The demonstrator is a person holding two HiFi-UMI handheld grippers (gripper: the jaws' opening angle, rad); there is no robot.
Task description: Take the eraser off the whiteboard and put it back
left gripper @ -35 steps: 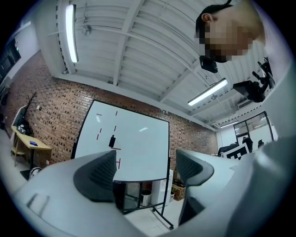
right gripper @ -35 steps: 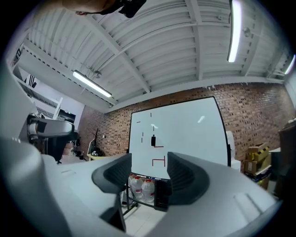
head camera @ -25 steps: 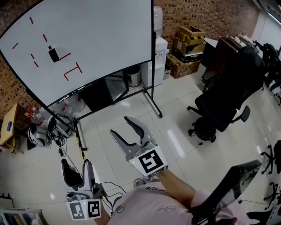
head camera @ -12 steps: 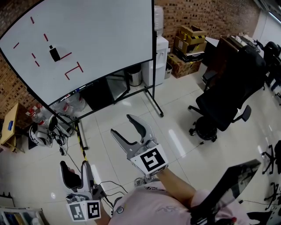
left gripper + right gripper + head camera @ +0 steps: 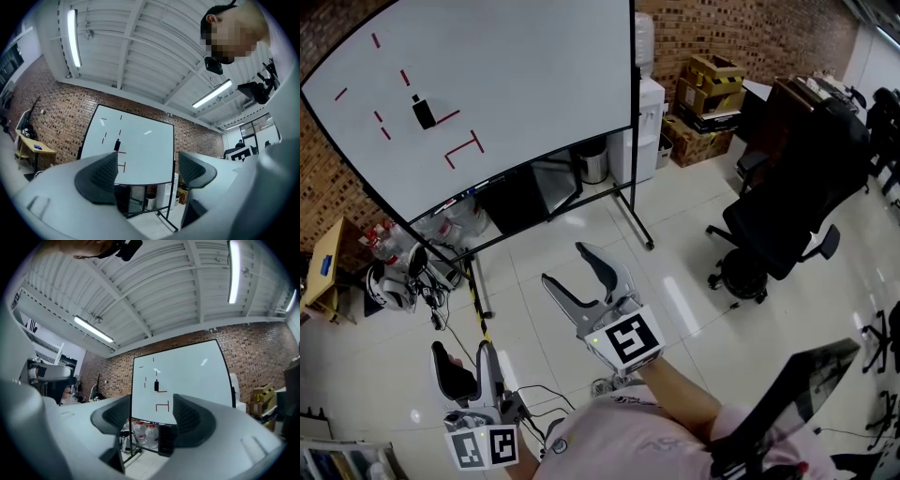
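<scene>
Head view: whiteboard [image 5: 534, 84] on a wheeled stand, top and left edges cut off by the frame. Eraser [image 5: 423, 112] is a small black block stuck on the board's upper left among short red marks [image 5: 461, 148]; too small to make out any detail. Right tool [image 5: 570, 266] is held over the tiled floor [image 5: 675, 281], well apart from the board, jaws spread, having just been opening, with only air in the gap. Left tool [image 5: 464, 349] sits low at the frame's bottom left, jaws apart and empty, its marker cube close to the edge. Black office chair [image 5: 778, 225] is at right, cardboard boxes [image 5: 703, 89] against the brick wall. Water jugs [image 5: 450, 220] are half hidden behind the board's lower rail.

Left gripper view: left tool [image 5: 147, 164] has both pads spread and grips nothing. The whiteboard [image 5: 145, 150] is far off between them. The eraser [image 5: 117, 145] is a dark speck on the board; its lower part is blocked by the near jaw.

Right gripper view: right tool [image 5: 152, 416] has jaws parted and holds nothing. The whiteboard [image 5: 187, 376] fills the gap, with the eraser [image 5: 156, 386] on its left half above a red bracket. The board's bottom edge and stand are mostly hidden behind the jaws.
</scene>
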